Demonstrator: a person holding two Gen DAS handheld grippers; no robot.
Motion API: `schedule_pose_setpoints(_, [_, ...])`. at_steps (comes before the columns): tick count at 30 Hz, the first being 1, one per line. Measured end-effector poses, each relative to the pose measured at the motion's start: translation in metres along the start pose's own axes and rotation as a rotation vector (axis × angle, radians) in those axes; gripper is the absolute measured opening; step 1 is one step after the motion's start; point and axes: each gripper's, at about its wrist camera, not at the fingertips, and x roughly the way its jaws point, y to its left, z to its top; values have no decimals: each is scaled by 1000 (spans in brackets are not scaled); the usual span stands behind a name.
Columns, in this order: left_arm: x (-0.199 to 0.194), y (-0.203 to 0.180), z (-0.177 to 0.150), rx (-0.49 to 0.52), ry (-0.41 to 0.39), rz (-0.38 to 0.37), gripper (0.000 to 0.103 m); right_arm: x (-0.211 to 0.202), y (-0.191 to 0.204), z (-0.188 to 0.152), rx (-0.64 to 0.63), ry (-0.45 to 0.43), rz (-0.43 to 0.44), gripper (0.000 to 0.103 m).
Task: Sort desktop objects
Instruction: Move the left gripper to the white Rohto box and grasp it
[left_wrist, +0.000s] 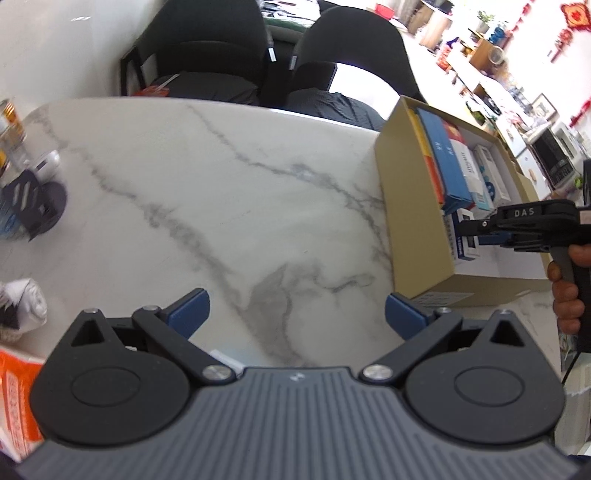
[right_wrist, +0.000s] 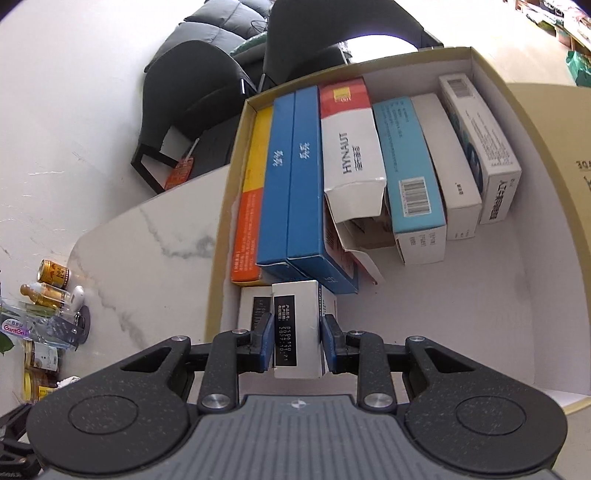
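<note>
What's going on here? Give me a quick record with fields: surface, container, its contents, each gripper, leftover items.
surface: marble table
container: open cardboard box at the table's edge
contents: packets standing in a row, among them two blue packets side by side
right gripper: shut on a white packet, over the box's near corner
left gripper: open, holding nothing, above bare table
leftover items: bottles at the table's far side

White carton (right_wrist: 297, 328) with black printed label was clamped between the tongs' blue pads, held end-on over the near left corner of the open tan box (right_wrist: 546, 155). Blue, orange-yellow, red-white and light-blue cartons (right_wrist: 406, 173) stood packed along the box's far side.
</note>
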Motion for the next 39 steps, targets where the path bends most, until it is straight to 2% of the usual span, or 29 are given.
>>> schedule_pose_setpoints(7, [-15,22,-11,-35,-5,33,103,10,-11,0,39,2,20,32])
schedule_pose_setpoints(14, [-25,34,-25,-13,-5,38,103,3,-20,-5,91,12,56,35])
schedule_pose_setpoints(18, [-15,33,-36,45,27,32,103,0,-21,-4,116,5,82,36])
schedule_pose_setpoints(25, [11,28,-51,108,64,32,103,-10,-16,-2,123,-17,59,39])
schedule_pose_setpoints(28, [20,30,-56,112,66,27,103,-19,-10,-5,80,-39,45,42])
schedule_pose_setpoints(33, [36,34,-66,140,60,-24,103,-34,-2,-6,52,-56,56,43])
schedule_pose_setpoints(39, [50,32,-73,223,24,-21,103,-47,17,-9,-15,-69,59,48])
